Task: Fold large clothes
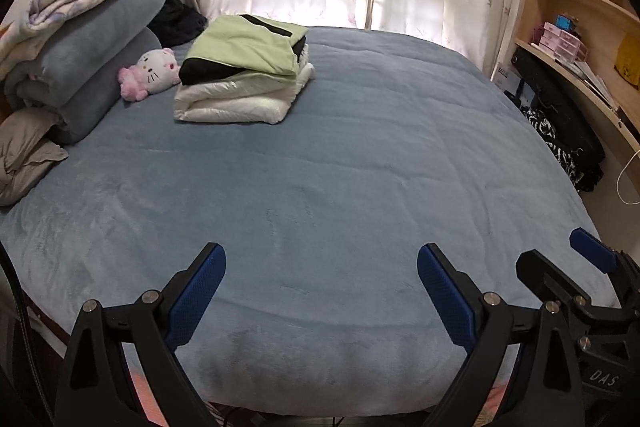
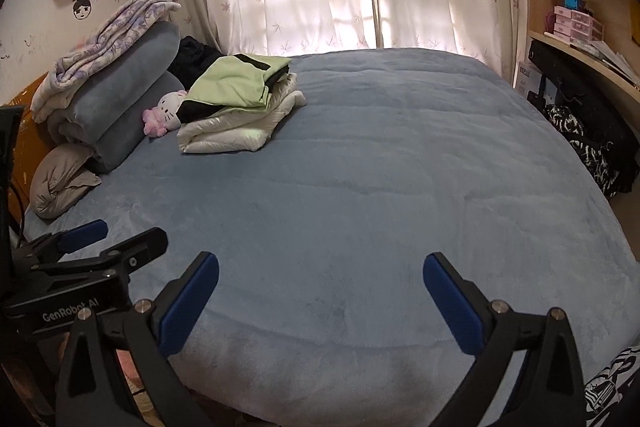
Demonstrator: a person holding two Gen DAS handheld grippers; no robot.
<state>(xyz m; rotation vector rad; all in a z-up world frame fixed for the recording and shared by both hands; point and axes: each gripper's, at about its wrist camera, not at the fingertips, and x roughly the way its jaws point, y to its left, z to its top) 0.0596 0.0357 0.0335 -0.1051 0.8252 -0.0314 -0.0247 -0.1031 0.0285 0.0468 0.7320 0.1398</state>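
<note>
Both grippers, the left gripper [image 1: 322, 285] and the right gripper [image 2: 320, 289], gape wide and empty above the bare blue bed cover [image 1: 340, 155]; the folded clothes [image 1: 244, 71] sit stacked near the pillows, well apart; a careless reach could topple that stack.

Two matching hand-held tools: the black plastic left gripper [image 1: 322, 291] has long triangular fingers lined with textured blue rubber pads [image 1: 200, 291] and round silver screws at the pivots. The black right gripper [image 2: 320, 301] is alike; its neighbour's body reads "GenRobot AI" in white.
</note>
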